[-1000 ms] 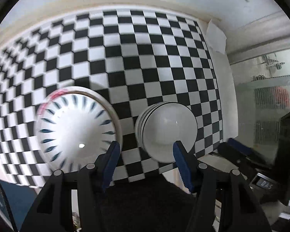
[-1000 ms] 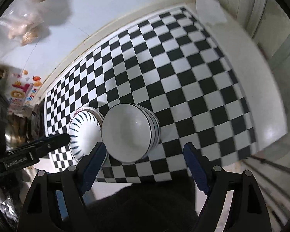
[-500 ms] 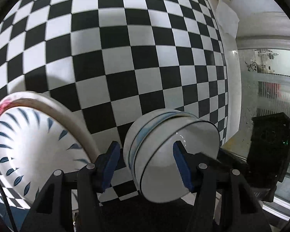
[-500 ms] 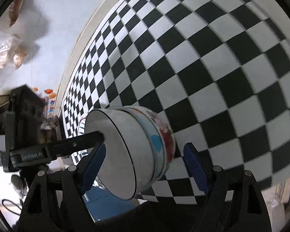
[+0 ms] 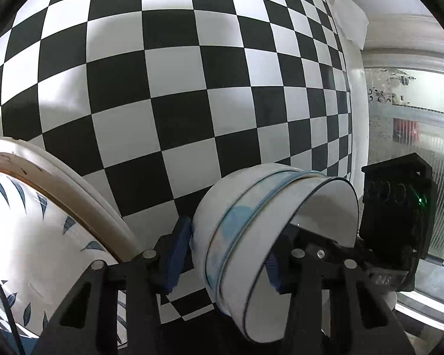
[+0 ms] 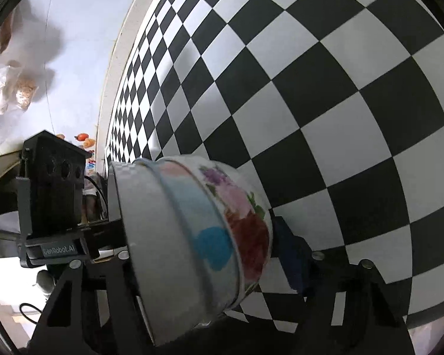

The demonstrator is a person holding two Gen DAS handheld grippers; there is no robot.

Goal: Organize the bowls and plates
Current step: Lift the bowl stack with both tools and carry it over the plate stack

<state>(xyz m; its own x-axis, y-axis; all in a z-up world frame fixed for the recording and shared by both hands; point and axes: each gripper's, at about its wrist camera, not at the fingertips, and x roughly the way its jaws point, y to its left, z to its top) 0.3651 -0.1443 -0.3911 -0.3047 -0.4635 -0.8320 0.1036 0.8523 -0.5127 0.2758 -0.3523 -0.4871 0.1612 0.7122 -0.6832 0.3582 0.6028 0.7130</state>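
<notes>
Both grippers have descended onto the bowl stack (image 5: pixel 269 236), jaws just closing. Left gripper (image 5: pixel 226 256) straddles the stack's near wall, pads touching. Right gripper (image 6: pixel 205 236) spans the stack; contact unclear. Stack sits near the checkered cloth's (image 5: pixel 177 88) near edge, plates (image 5: pixel 44 222) beside.

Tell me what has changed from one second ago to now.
Both grippers have come down close to the stack of bowls, which now fills the space between their fingers. The left gripper and the right gripper have just been closing, one from each side; whether the pads already press is unclear. The bowls, the plates and the checkered cloth stayed in place.
</notes>
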